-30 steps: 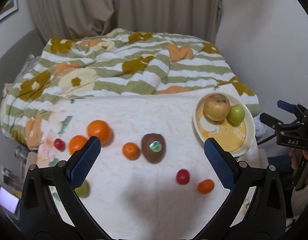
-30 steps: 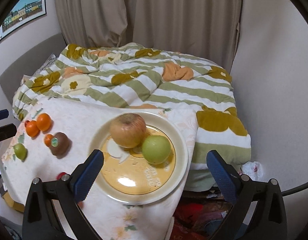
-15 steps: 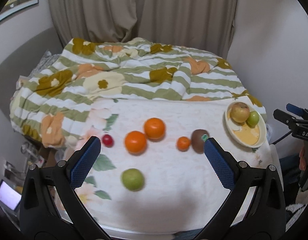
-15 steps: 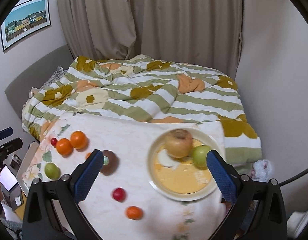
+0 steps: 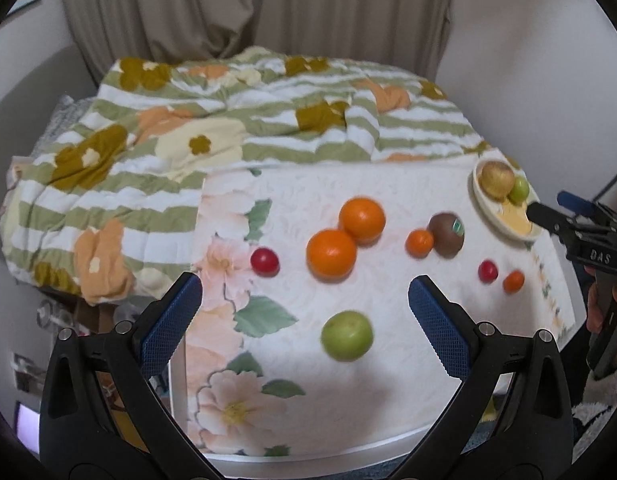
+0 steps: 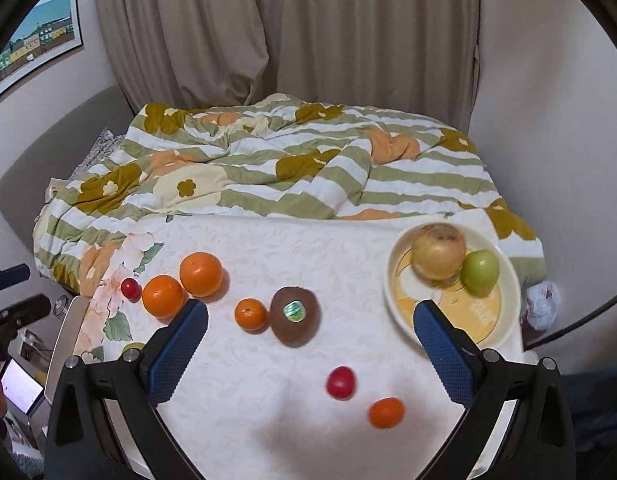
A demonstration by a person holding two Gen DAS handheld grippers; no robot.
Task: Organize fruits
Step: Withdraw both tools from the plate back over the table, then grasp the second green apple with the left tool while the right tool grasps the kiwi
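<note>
Fruits lie on a white floral tablecloth [image 5: 388,380]. A green apple [image 5: 347,335] sits just ahead of my open, empty left gripper [image 5: 304,316]. Beyond it lie two oranges [image 5: 331,255], a red fruit [image 5: 264,261], a small mandarin [image 5: 419,242] and a brown kiwi [image 5: 446,234]. A cream plate [image 6: 508,312] at the right holds a yellow apple [image 6: 438,256] and a green apple [image 6: 481,271]. My right gripper [image 6: 308,344] is open and empty above the kiwi [image 6: 295,316], near a red fruit [image 6: 340,382] and a small orange one [image 6: 386,412].
A striped floral quilt [image 6: 288,168] covers the bed behind the table. Curtains [image 6: 288,32] hang at the back. The table's left edge drops to clutter and a lit screen [image 6: 20,386]. The right gripper also shows in the left wrist view [image 5: 580,232].
Both views have drawn back and shifted left. The left gripper now faces the table's left half with the green apple close ahead. The right gripper has moved away from the plate, over the middle.
</note>
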